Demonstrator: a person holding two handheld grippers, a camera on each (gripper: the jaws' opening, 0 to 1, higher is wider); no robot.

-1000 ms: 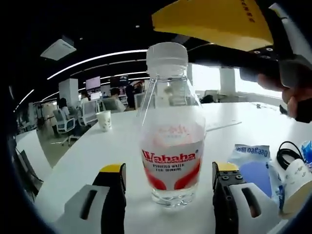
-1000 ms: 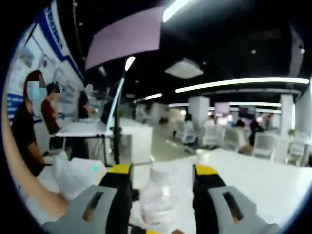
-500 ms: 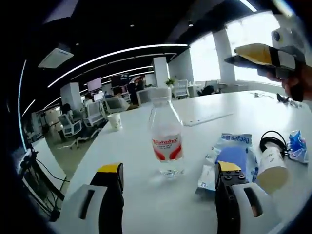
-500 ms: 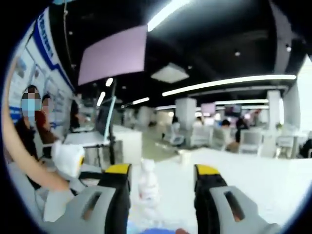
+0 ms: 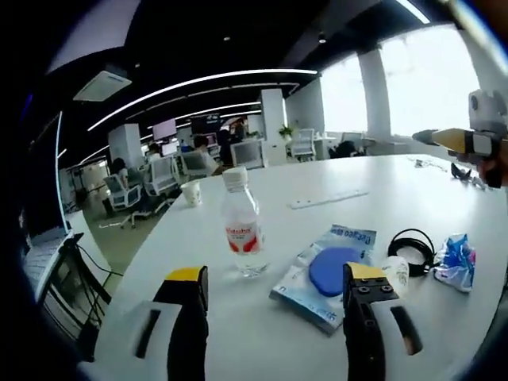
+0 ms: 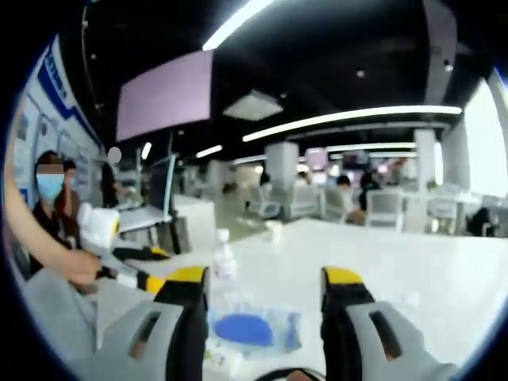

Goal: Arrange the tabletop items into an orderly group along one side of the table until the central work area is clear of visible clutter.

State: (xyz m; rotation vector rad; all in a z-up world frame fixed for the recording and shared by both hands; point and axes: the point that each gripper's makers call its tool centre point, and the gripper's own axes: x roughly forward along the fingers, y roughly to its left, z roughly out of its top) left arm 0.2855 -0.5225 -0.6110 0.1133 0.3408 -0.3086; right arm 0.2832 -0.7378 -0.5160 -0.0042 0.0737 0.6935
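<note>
Pulling your left gripper (image 5: 270, 333) back, jaws empty and apart, you left the water bottle (image 5: 241, 233) standing at twelve o'clock, the blue packet (image 5: 327, 274) at one. Your right gripper (image 6: 263, 325) hovered spread, empty. Clutter remained central.

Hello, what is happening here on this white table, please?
A person holds a two-jaw tool in each hand above a white table. Both the left tool and the right tool are open and hold nothing. On the table stand a water bottle and a paper cup; a blue packet, a black cable and a crumpled wrapper lie ungrouped.
</note>
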